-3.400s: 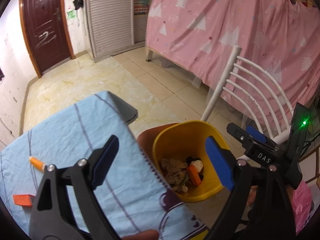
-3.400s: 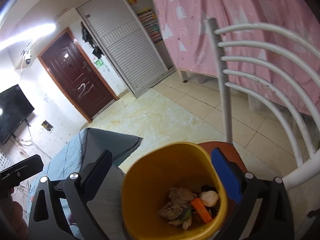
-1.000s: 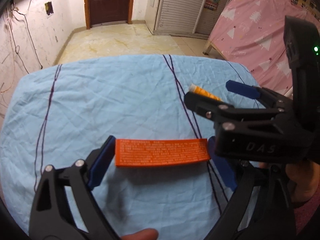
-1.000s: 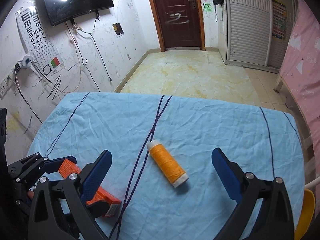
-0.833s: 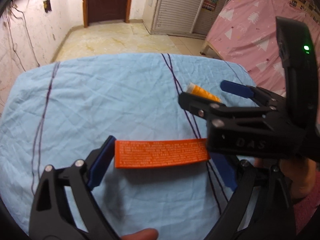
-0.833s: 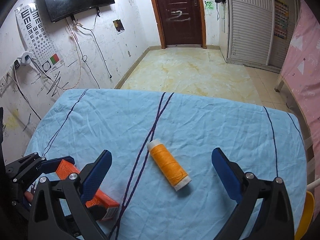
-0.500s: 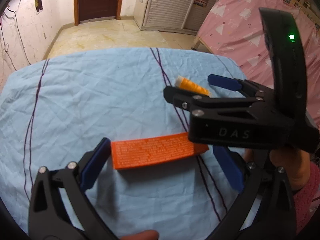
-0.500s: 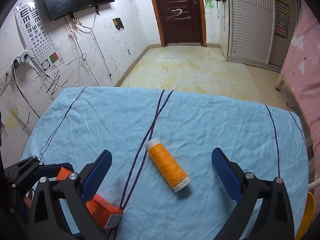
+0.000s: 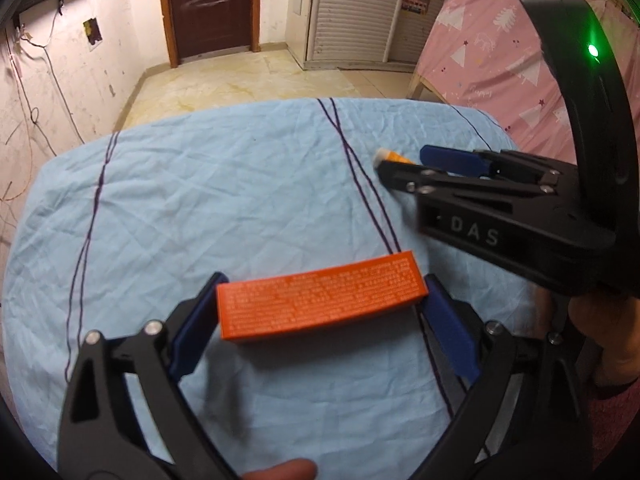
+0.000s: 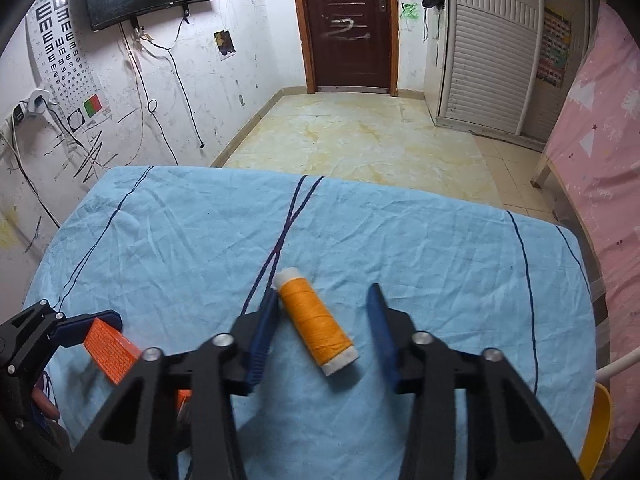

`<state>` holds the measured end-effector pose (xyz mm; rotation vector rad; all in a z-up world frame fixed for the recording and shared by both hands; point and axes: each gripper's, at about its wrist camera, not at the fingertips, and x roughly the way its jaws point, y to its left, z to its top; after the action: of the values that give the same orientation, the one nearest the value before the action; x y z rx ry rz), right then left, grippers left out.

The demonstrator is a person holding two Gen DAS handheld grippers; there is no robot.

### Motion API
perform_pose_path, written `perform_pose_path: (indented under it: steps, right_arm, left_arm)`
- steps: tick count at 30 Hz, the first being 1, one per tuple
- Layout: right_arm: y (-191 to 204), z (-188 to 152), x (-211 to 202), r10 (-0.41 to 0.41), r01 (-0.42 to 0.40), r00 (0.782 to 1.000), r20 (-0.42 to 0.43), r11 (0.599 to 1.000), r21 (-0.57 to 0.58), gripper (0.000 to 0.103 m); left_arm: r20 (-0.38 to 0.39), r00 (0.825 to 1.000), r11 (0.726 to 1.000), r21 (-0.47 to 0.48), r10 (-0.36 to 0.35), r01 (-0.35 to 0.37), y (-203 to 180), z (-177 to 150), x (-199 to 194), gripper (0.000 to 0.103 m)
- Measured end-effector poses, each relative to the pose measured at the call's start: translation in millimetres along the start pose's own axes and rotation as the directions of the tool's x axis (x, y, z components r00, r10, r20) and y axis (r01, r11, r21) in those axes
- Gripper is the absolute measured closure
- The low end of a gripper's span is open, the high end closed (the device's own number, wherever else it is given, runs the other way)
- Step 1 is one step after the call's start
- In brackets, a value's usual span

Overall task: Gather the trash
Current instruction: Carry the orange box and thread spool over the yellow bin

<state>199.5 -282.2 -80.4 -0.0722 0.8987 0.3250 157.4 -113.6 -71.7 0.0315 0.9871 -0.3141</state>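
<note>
1. The left gripper (image 9: 320, 312) sits at about 6 o'clock in its own view, its blue pads (image 9: 192, 328) pressed against both ends of the orange box (image 9: 320, 300), clamped on it lengthwise. Whether the box is lifted off the cloth cannot be told.
2. That orange box shows again in the right wrist view (image 10: 110, 350) at about 8 o'clock, at the left edge of the light blue tablecloth (image 10: 420, 232).
3. The orange thread spool (image 10: 316, 326) lies on its side near the middle of the cloth, white ends pointing to about 11 and 5 o'clock.
4. The right gripper (image 10: 324, 332) straddles the spool with jaws apart: the left pad touches or nearly touches the spool, the right pad stands clear of it.
5. In the left wrist view the right gripper (image 9: 432, 160) reaches in from 3 o'clock, with the spool (image 9: 390, 157) at its tips.
6. A yellow bin (image 10: 596, 432) rim shows at about 4 o'clock past the table edge.
</note>
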Motion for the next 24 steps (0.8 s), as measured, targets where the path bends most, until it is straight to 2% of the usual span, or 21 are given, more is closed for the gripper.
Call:
perform_pose_path:
  steps: [5, 14, 24]
  right_arm:
    - [2, -3, -3, 0.009, -0.009, 1.0, 0.002, 1.0, -0.009, 0.094]
    - [-7, -4, -34, 0.032, -0.034, 0.996, 0.078, 0.999, 0.023, 0.093]
    - [-44, -13, -81, 0.008, -0.025, 0.985, 0.171, 0.995, 0.098, 0.093]
  left_arm:
    - [0.0, 1.0, 1.0, -0.022, 0.009, -0.009, 8, 1, -2, 0.012]
    - [0.059, 0.998, 0.999, -0.022, 0.035, -0.034, 2, 0, -22, 0.012]
    - [0.11, 0.993, 0.998, 0.045, 0.044, -0.05, -37, 10, -35, 0.012]
